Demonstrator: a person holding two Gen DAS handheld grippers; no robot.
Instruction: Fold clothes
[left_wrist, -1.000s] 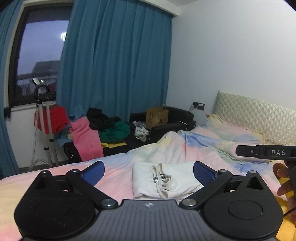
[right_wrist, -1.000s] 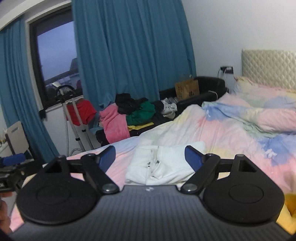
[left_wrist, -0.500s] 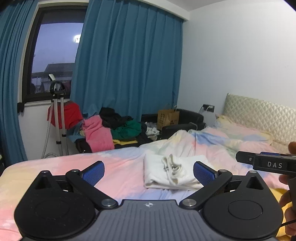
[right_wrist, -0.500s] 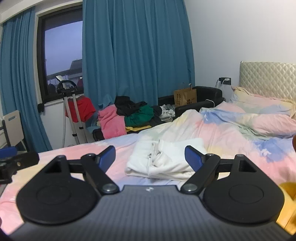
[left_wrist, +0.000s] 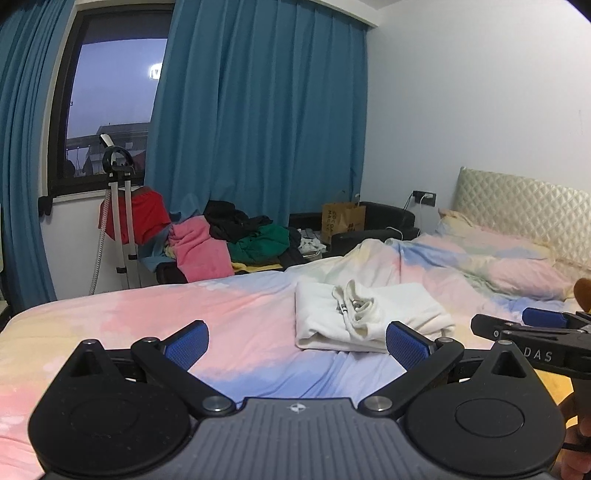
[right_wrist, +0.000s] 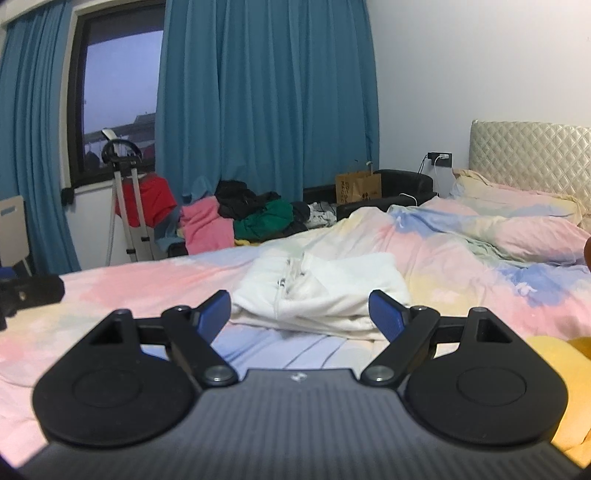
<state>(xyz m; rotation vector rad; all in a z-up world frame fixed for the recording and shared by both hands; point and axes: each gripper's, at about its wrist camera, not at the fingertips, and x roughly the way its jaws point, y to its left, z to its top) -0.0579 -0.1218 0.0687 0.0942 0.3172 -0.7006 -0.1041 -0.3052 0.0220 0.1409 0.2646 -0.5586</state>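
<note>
A folded white hoodie (left_wrist: 365, 314) lies on the pastel bedspread (left_wrist: 229, 314), its drawstring collar on top; it also shows in the right wrist view (right_wrist: 325, 291). My left gripper (left_wrist: 297, 341) is open and empty, held above the bed, short of the hoodie and left of it. My right gripper (right_wrist: 301, 314) is open and empty, just in front of the hoodie's near edge. The right gripper's body shows at the right edge of the left wrist view (left_wrist: 532, 334).
A pile of unfolded clothes (left_wrist: 236, 240) lies on a dark sofa beyond the bed. A garment steamer stand (left_wrist: 120, 210) is by the window. Pillows (right_wrist: 517, 229) and a quilted headboard (right_wrist: 528, 147) are at the right. A yellow item (right_wrist: 554, 358) lies near right.
Both grippers have drawn back and lowered away from the hoodie, which now appears farther off and to the right in the left view. Both stayed open.
</note>
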